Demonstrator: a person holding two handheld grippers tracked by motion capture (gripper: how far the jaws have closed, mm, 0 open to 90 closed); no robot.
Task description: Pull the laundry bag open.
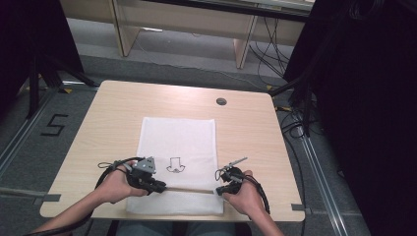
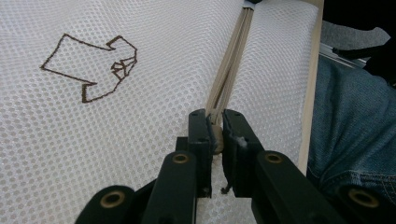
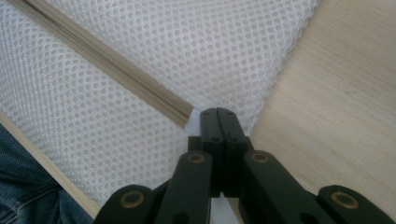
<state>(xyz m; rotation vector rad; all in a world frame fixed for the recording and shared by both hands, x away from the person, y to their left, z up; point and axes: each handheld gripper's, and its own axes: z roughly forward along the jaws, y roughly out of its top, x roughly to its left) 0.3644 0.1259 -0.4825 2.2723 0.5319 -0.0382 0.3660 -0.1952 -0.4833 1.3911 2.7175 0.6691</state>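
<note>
A white mesh fabric pouch (image 1: 178, 147) with a small brown line drawing (image 1: 175, 165) on it lies flat on the pale wooden desk (image 1: 110, 123), and a tan zipper (image 1: 189, 190) runs across its near part, from one pair of tongs to the other. The left tongs (image 2: 215, 133) are pinching the zipper's end, probably the pull tab, with a narrow gap left between the black jaws where the tan piece sits. The right tongs (image 3: 218, 119) are pressed fully together at the zipper's other end, right at the pouch's edge beside bare desk; they seem to nip the fabric corner there, though I cannot quite see cloth between the jaws.

The pouch looks very light and limp. Mesh like this will bunch and slide over the smooth desk as soon as anything tugs on it, so it needs an anchor at one end while the slider is drawn along. The holes give the jaws some bite, but a thin layer can slip free. The best holds are the stiff tab and the seam at the zipper's end, not the open mesh. The tab is small, so the left grip may easily be lost under a sideways pull.
</note>
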